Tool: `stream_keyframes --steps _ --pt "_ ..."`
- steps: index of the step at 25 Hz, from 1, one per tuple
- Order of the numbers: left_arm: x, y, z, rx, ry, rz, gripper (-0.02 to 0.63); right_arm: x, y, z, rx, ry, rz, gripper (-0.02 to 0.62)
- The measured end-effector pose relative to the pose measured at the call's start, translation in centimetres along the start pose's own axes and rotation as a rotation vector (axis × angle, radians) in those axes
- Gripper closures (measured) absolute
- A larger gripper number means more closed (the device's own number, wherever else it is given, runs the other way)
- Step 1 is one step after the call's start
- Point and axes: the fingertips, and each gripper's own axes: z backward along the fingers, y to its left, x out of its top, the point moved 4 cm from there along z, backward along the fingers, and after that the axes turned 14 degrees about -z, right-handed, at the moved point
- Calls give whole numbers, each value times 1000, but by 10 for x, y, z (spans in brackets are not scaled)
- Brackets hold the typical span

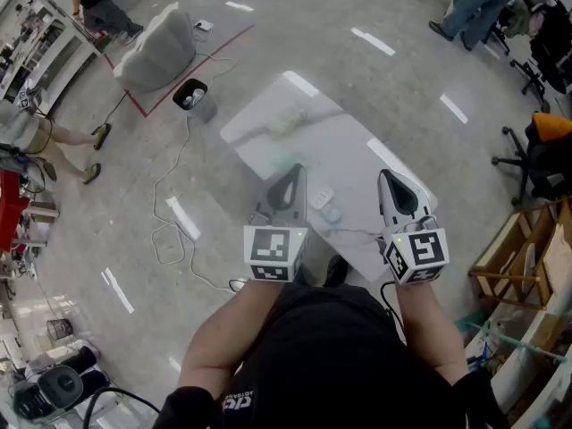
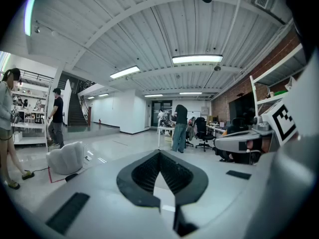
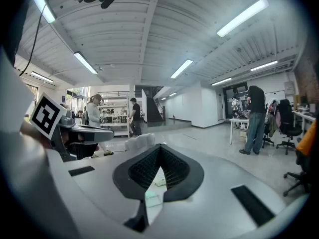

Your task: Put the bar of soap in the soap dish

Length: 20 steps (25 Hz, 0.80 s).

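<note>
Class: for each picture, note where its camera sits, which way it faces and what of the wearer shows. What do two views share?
Head view: on the head, facing steeply down at the white table; forearms, left gripper, right gripper show.
Left gripper view: on that gripper, facing nearly level across the room; shut jaws, right gripper at right.
Right gripper view: likewise on its gripper; shut jaws, left gripper at left.
Shared: both gripper views show the person in jeans.

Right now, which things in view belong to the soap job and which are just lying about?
Job: soap dish, bar of soap, table, left gripper, right gripper (both shut, empty).
Lying about: pale object at table's far end, bin, floor cable, grey beanbag.
</note>
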Motion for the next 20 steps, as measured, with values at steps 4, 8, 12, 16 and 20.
stream_keyframes --steps 4,8,12,16,20 --pt "-1 -3 -2 -6 -1 -2 598 -2 -3 1 -7 8 -6 584" --pt "-1 -1 -4 -15 -4 -1 598 -3 -1 -2 -12 15 -4 584" --pt "0 2 -6 -26 -7 2 598 -2 1 -6 -14 21 -2 584" --pt "-4 7 -4 -37 -5 8 598 -5 6 -10 -4 36 -14 584" --pt "-14 14 -1 -54 7 23 598 -14 14 -14 -3 64 -42 584"
